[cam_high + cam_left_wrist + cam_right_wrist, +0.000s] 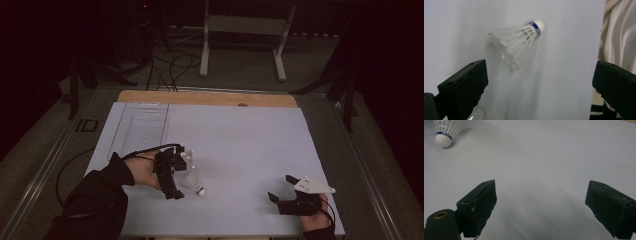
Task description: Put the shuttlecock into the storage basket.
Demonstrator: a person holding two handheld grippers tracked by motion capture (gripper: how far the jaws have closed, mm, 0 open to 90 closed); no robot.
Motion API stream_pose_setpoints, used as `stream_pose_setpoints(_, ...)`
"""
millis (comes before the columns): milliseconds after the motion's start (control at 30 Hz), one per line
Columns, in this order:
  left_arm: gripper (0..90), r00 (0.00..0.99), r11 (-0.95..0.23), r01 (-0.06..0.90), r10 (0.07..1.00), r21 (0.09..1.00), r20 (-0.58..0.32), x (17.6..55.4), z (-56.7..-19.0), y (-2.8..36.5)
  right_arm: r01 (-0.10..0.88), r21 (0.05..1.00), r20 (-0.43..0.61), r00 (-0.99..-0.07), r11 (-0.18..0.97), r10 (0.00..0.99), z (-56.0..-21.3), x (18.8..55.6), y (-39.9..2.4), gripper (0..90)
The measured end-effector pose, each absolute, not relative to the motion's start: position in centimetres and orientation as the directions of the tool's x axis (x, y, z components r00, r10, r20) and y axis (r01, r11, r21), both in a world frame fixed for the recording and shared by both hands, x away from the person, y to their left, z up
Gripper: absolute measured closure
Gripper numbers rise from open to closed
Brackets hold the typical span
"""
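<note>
A white feather shuttlecock point(194, 184) with a blue band at its cork lies on its side on the white board point(240, 145). My left gripper point(179, 172) is just to its left, open and pointing at it. In the left gripper view the shuttlecock point(519, 42) lies a little beyond the wide-apart jaws of the left gripper point(541, 72), nearer the left jaw, and nothing touches it. My right gripper point(281, 188) rests open near the board's front right. The right gripper point(542, 192) has bare board between its jaws, and the shuttlecock point(445, 132) sits far off at the upper left.
A clear plastic tray point(142, 125) lies on the board's far left part. A wooden table edge point(207, 97) runs behind the board. Past it are cables on the floor and a metal stand point(245, 30). Pale cloth point(619, 30) hangs beyond the board's near edge.
</note>
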State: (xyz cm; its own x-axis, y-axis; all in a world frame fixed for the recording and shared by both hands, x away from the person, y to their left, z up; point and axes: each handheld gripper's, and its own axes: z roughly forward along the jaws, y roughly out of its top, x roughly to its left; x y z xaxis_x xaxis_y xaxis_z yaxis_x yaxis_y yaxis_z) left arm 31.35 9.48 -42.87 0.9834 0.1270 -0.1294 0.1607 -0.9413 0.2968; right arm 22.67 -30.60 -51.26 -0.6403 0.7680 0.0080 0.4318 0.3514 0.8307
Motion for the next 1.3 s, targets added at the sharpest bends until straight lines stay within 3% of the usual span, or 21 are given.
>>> stream_pose_setpoints(200, 3.1, 0.981, -0.941, 0.169, 0.133, 0.294, -0.139, 32.0, -43.8, 9.4, 0.432, 0.829, 0.008, -0.643, 0.354, 0.766, -51.3, 22.7, -30.6, 9.7)
stream_pose_setpoints(600, 18.3, 0.98, -0.948, 0.169, 0.132, 0.27, -0.15, 32.5, -45.6, 8.9, 0.435, 0.829, 0.013, -0.643, 0.351, 0.766, -51.4, 22.7, -30.6, 9.8)
stream_pose_setpoints(1300, 54.1, 0.986, -0.962, 0.133, 0.103, 0.238, -0.133, 32.9, -47.7, 7.8, 0.44, 0.825, 0.018, -0.646, 0.353, 0.763, -51.4, 22.7, -30.6, 9.8)
